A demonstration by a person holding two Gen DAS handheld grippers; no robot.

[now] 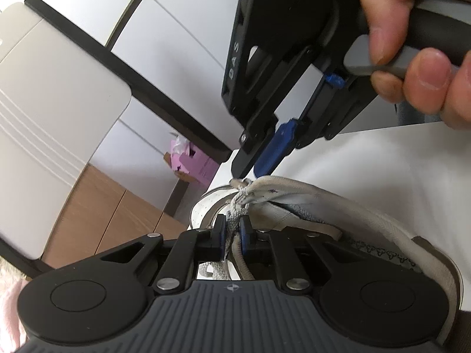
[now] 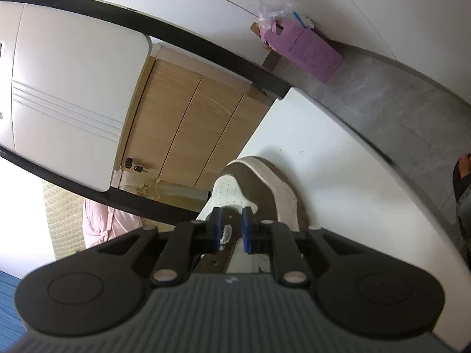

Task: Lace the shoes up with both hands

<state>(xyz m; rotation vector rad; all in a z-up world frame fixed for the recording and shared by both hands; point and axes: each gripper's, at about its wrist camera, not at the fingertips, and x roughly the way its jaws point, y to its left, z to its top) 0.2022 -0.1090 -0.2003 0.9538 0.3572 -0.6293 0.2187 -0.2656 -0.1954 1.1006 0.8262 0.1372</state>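
Left wrist view, nearest first: my left tongs (image 1: 232,232) are clenched on the grey lace (image 1: 233,220) above the shoe (image 1: 338,214) on the white table (image 1: 382,161), while my right tongs (image 1: 250,173) pinch its frayed tip (image 1: 237,181). I judge we're mid-threading; next, guide that tip into an eyelet. Only the right wrist view shows the toe (image 2: 250,176).

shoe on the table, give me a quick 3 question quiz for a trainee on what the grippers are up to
1. True or false: the left gripper has a lace pinched between its pads.
2. The shoe rests on: A) the white table B) a wooden floor C) a chair
3. In the left wrist view, whose tips sit right by the top of the lacing?

Key: 1 true; 2 A; 3 the right gripper
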